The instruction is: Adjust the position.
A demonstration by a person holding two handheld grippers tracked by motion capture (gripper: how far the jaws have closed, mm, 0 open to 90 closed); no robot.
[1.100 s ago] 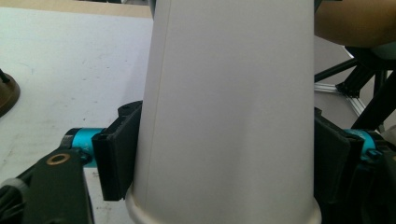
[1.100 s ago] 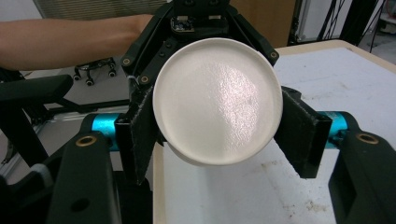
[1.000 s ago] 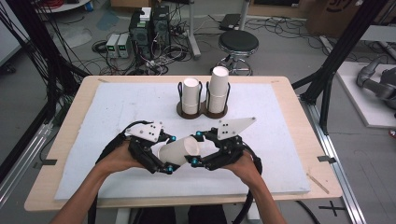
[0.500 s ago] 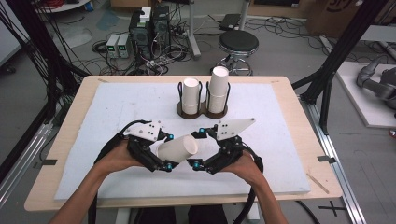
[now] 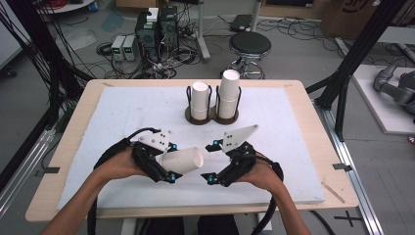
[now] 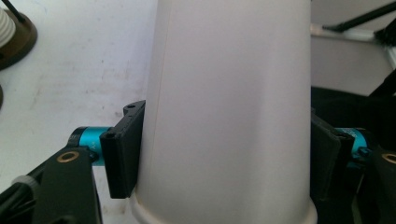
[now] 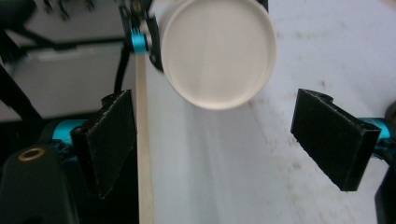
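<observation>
A white paper cup lies level above the white mat, with my left gripper shut on its sides. In the left gripper view the black pads press both flanks of the cup. The cup's round end faces my right gripper, whose jaws have just been opening and now stand wide. Nothing sits between its fingers. From above, the right gripper is just right of the cup, apart from it.
A brown two-slot holder stands at the back middle of the mat with a stack of white cups and a taller stack. The wooden table edge frames the mat. A stool and computers stand beyond.
The right gripper's jaws have opened off the cup's end. Both hands and the cup stay where they were.
</observation>
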